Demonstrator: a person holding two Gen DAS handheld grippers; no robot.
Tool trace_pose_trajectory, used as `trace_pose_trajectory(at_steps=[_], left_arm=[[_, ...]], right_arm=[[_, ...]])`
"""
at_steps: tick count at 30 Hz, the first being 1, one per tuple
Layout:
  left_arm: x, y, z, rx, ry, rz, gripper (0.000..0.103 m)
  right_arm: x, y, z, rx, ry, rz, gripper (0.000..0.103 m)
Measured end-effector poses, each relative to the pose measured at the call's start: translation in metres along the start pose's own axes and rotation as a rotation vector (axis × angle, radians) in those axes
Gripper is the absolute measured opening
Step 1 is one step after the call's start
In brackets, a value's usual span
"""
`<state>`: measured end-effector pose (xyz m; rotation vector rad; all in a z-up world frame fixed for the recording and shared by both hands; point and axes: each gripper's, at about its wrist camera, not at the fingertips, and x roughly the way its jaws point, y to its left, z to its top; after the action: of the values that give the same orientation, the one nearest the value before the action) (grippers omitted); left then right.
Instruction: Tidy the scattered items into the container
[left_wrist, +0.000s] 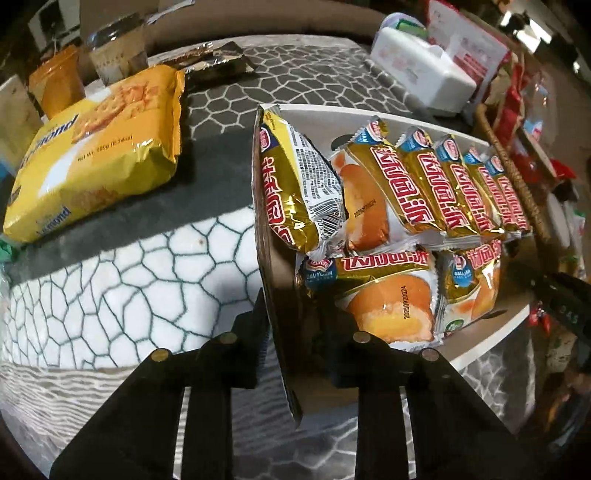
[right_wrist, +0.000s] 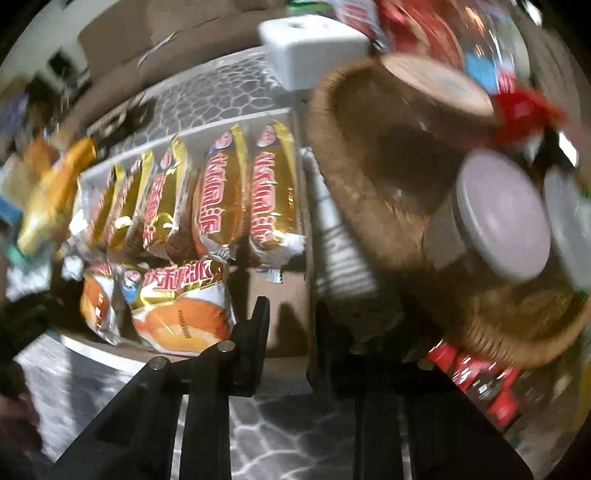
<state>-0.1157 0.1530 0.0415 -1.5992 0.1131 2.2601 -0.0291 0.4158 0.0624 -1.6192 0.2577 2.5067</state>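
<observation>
Left gripper (left_wrist: 295, 325) seemingly straddles the box wall (left_wrist: 275, 295) beside cake packets (left_wrist: 388, 299).

Glossy foil cake wrappers (left_wrist: 424, 184), matt cardboard box (left_wrist: 275, 273), rough, perhaps wicker basket (right_wrist: 351, 192), soft patterned cloth (left_wrist: 129, 288).

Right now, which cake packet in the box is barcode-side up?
The leftmost cake packet, leaning against the box left wall. Its barcode and print face up; the others show red lettering.

Both grippers, left (left_wrist: 295, 314) and right (right_wrist: 291, 314), jaws apart
</observation>
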Motion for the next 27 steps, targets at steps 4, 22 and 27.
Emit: trace_pose_trajectory(at_steps=[4,22,27], left_arm=[[-0.014,0.009,-0.002,-0.032,-0.041,-0.014,0.023],[-0.023,0.052,-0.015,-0.147,-0.062,0.014,0.082],[-0.051,0.054,-0.038,-0.127,-0.138,0.095,0.097]], right_arm=[[-0.009,0.008,0.007,-0.046,-0.042,0.021,0.024],[0.008,0.043,0.028,-0.07,-0.049,0.047,0.038],[-0.027,0.062,0.006,-0.115,-0.154,0.027,0.082]])
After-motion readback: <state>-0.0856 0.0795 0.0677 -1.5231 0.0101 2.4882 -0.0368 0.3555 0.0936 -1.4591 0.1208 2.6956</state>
